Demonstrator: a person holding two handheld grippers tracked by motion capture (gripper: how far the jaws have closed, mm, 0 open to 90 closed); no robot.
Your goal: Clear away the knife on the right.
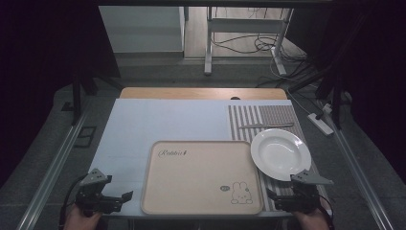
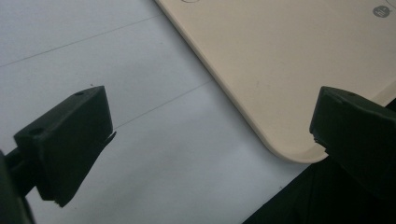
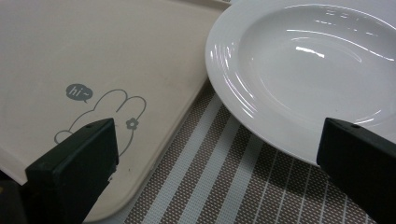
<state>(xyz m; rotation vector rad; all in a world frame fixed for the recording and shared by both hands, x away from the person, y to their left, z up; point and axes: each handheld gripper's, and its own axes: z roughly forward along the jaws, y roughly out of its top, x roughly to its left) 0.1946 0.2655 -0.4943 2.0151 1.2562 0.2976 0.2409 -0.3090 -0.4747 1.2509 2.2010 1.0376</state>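
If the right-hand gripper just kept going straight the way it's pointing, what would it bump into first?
Most likely the white plate. The right gripper is open, its jaws wide apart above the striped mat, and the plate's near rim lies right ahead. Depth is hard to judge, so it might pass over the rim.

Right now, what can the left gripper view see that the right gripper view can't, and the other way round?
The left gripper view has the white table cover and the tray's plain rounded corner. The right gripper view has the white plate, the striped placemat and the bunny drawing saying "hi~". Both have the beige tray and two wide-apart black jaws: each hand-held gripper is open and holds nothing.
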